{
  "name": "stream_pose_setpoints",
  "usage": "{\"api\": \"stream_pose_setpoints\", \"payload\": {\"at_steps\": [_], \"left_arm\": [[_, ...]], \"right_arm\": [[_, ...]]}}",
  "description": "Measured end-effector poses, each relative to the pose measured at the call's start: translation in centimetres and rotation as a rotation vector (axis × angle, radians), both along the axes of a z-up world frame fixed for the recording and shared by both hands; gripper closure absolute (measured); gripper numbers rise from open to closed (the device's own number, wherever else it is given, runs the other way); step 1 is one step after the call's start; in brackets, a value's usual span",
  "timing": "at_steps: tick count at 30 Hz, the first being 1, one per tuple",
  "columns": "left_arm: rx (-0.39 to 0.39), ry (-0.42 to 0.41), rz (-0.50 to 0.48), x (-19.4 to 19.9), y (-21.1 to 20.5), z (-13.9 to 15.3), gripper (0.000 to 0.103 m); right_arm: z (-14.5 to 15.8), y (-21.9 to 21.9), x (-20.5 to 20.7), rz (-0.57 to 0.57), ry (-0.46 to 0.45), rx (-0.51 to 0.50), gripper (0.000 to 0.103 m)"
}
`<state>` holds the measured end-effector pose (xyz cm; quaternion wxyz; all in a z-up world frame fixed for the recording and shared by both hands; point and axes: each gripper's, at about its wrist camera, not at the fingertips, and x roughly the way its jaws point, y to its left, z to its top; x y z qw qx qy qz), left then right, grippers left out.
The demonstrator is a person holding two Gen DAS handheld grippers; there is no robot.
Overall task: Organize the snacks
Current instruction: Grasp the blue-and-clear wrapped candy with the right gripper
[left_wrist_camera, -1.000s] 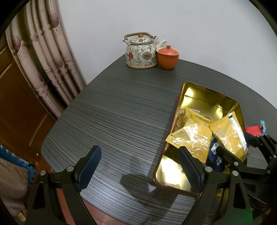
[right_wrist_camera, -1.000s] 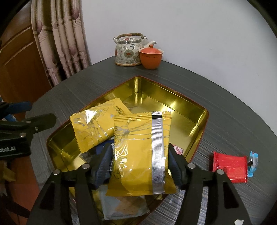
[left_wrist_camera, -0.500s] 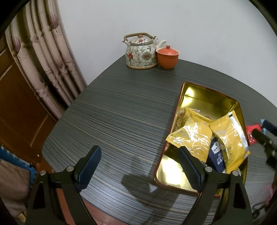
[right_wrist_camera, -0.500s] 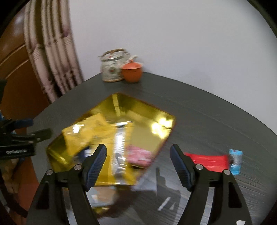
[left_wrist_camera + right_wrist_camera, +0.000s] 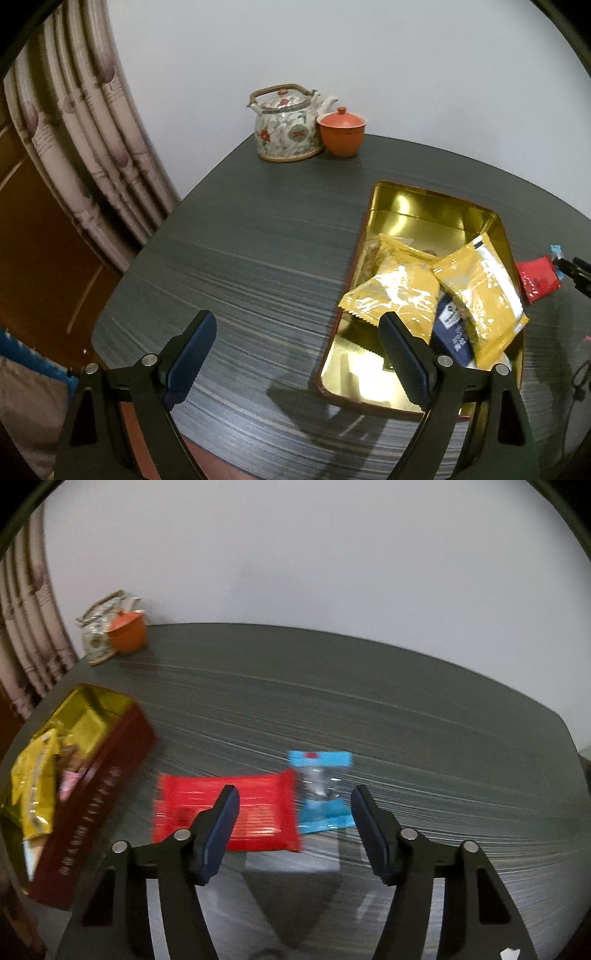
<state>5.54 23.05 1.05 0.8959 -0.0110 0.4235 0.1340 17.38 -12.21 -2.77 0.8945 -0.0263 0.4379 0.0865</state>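
- Left gripper: your jaws stand wide apart with nothing between them, over bare bench at 9 o'clock of the tin.
- Gold tin, red outside: sits at 3 o'clock of that gripper. It holds two yellow packets overlapping, a dark blue packet under them. The far half of the tin is bare.
- Teapot and orange lidded cup: touching, at 12 o'clock on the bench's far edge, well apart from the work.
- Red packet: flat on the bench just beside the tin's long wall, at 3 o'clock of it. Looks light, soft film, likely slippery; you'd do best to pinch across a short sealed edge, not the puffed middle.
- Blue-and-clear packet: touches or slightly overlaps the red one's right edge; blur hides which. Smaller, crinkly; its blue end seal is the firmest hold.
- Right gripper: your jaws are closing, empty, above both packets; the left pad sits over the red one.
- Risk, as judged: closing here may catch both packets at once.
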Motion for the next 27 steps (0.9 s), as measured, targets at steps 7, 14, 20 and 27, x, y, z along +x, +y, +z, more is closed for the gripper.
{"api": "stream_pose_setpoints", "payload": {"at_steps": [7, 14, 20, 27], "left_arm": [[0.026, -0.02, -0.05, 0.1, -1.1, -0.1, 0.014], [0.038, -0.026, -0.122, 0.0, -3.2, -0.3, 0.013], [0.05, -0.029, -0.226, 0.1, -7.2, 0.4, 0.013], [0.054, -0.066, -0.403, 1.4, -13.4, 1.8, 0.013]], "right_arm": [[-2.4, -1.8, 1.4, -0.025, 0.029, 0.029, 0.053], [-3.2, -2.7, 2.1, -0.009, 0.013, 0.04, 0.071], [-3.2, -4.9, 1.6, -0.017, 0.003, 0.025, 0.073], [-3.3, -9.7, -0.4, -0.073, 0.007, 0.017, 0.073]]}}
